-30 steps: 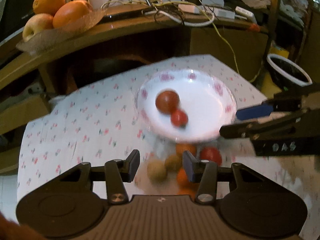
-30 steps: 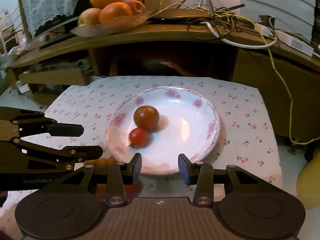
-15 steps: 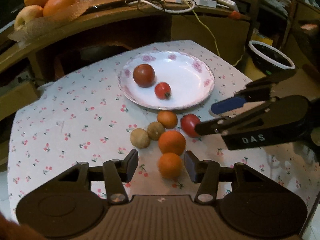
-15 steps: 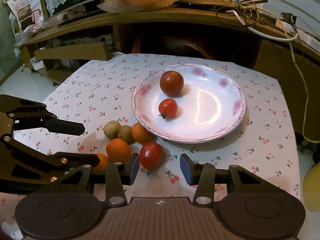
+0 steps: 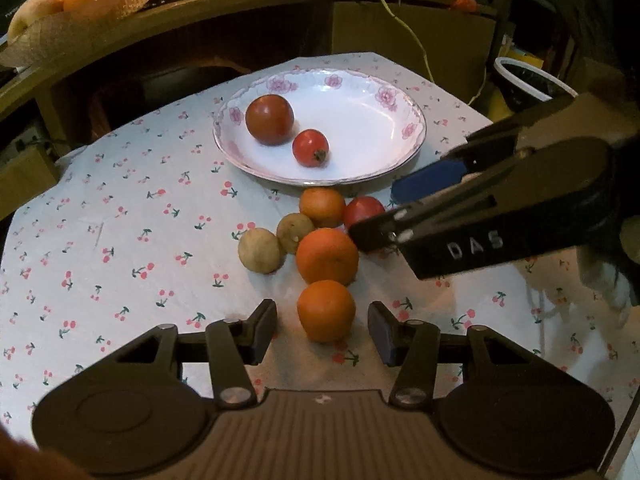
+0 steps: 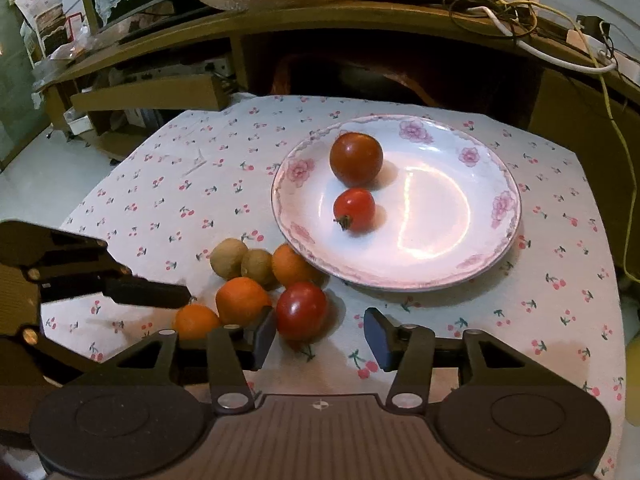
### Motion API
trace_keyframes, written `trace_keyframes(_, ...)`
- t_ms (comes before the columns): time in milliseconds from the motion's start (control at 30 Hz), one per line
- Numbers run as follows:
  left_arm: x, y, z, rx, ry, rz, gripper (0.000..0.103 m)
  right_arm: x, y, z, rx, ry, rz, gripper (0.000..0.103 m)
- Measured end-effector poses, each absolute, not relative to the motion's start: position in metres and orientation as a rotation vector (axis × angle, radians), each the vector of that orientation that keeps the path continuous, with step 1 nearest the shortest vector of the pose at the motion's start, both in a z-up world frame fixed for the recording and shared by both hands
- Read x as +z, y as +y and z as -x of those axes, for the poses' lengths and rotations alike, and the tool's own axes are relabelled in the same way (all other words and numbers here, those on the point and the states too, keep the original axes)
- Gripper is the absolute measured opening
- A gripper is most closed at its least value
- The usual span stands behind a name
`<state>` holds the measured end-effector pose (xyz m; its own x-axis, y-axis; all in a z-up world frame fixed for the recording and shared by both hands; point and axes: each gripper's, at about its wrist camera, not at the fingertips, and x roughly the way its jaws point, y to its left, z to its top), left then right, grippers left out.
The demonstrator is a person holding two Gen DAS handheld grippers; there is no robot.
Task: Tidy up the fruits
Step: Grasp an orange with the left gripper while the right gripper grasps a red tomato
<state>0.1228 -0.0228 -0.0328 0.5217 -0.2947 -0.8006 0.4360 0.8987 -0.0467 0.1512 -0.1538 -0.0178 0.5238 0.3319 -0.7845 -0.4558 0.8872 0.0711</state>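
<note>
Cherry-print tablecloth point(image 6: 168, 184) over the table, wooden shelf point(image 6: 360, 16) behind, tangle of cables point(image 6: 520, 12) on it, cardboard box point(image 6: 148, 94) beneath, white-rimmed bin point(image 5: 524, 80) off right

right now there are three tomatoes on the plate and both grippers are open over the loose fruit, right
Not quite: the plate holds two tomatoes, as the right wrist view shows; the third tomato lies on the cloth. Both the left gripper and the right gripper are open.

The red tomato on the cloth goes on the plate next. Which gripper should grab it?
Right. The right gripper is open with the loose red tomato sitting just ahead of its fingers, near the left one, and the plate lies straight beyond. The left gripper is open around the nearest orange instead.
</note>
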Motion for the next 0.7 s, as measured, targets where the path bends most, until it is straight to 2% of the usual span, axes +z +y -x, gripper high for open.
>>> trace_keyframes(200, -0.0307, -0.0177, -0.1219, -0.447, 0.913, -0.141, 0.043, -0.0176, -0.1556, -0.1568, 0.477, 0.94, 0.114, 0.048)
trace_keyframes(267, -0.0307, -0.016, -0.1227, -0.447, 0.916, -0.125, 0.041, -0.0174, -0.1552, -0.1568, 0.489, 0.948, 0.101, 0.039)
trace_keyframes(367, -0.029, -0.0163, -0.1233, -0.453, 0.913, -0.122, 0.039, -0.0176, -0.1539, -0.1598, 0.502, 0.975, 0.071, 0.032)
trace_keyframes(567, -0.0339, -0.021, -0.124, -0.453, 0.922, -0.14, 0.039, -0.014, -0.1529, -0.1582, 0.504, 0.978, 0.112, 0.033)
trace_keyframes(700, -0.0341, -0.0225, -0.126, -0.455, 0.924, -0.136, 0.039, -0.0175, -0.1516, -0.1613, 0.507, 0.987, 0.136, 0.039)
